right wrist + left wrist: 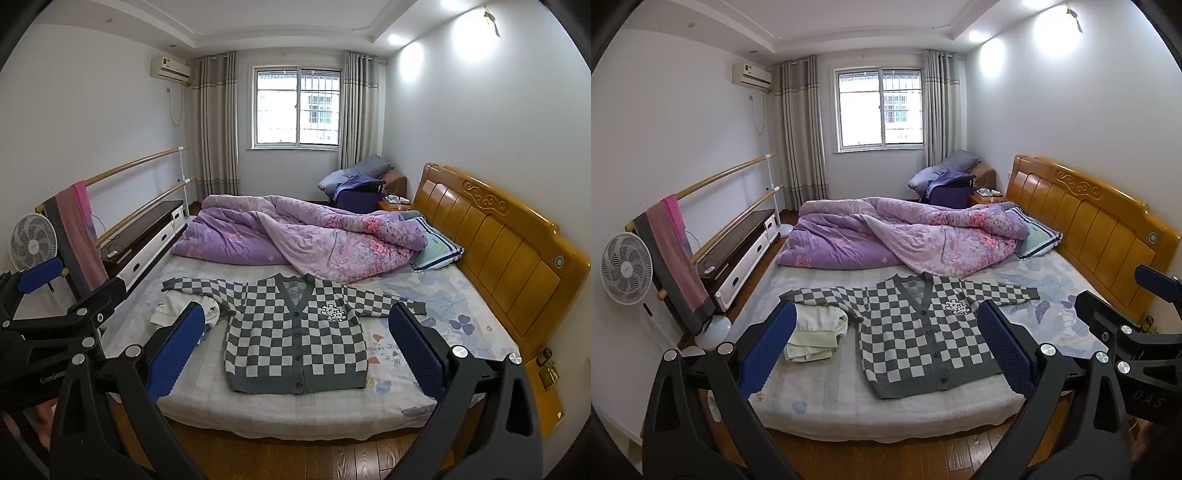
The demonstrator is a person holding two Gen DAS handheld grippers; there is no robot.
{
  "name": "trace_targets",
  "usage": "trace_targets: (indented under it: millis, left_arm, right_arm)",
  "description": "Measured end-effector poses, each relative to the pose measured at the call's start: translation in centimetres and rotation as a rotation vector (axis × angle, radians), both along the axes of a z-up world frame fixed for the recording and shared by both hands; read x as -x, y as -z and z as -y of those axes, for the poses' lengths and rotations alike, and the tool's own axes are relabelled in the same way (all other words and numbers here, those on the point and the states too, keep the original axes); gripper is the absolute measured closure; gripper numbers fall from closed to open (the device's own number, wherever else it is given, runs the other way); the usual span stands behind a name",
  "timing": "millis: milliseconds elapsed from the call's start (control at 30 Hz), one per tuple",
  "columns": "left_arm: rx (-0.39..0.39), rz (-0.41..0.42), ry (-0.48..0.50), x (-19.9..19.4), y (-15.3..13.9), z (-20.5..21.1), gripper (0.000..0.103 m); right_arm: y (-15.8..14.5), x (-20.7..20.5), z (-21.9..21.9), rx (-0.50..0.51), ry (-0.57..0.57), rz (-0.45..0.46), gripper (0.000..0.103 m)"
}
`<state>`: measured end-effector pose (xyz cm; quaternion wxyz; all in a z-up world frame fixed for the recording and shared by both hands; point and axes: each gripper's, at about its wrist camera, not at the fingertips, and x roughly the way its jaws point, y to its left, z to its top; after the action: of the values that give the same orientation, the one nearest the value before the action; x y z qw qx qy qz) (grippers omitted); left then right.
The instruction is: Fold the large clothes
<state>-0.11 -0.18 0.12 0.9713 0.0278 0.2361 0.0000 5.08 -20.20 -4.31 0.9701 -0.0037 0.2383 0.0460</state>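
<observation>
Both of our tools hang wide apart and empty above the foot of the bed [849, 402]: left hand-held gripper [886, 347], right hand-held gripper [297, 347]. Beyond them, a checkered cardigan [295, 343] lies flat, sleeves spread, touching cream folded clothes [814, 338] and a purple quilt [295, 240].

Purple quilt [905, 236] bunched beside wooden headboard [1093, 236].

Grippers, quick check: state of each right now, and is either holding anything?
Left gripper: open, holding nothing, above the checkered cardigan.
Right gripper: open, holding nothing.
</observation>
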Motion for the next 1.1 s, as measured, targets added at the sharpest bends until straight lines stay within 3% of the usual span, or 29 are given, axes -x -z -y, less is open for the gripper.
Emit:
trace_targets:
  millis: [1100]
  left_arm:
    - [0.006,0.003,-0.002,-0.13,-0.30,-0.02,0.005]
  right_arm:
    - [0.39,-0.44,0.09,-0.003,-0.001,0.000,0.007]
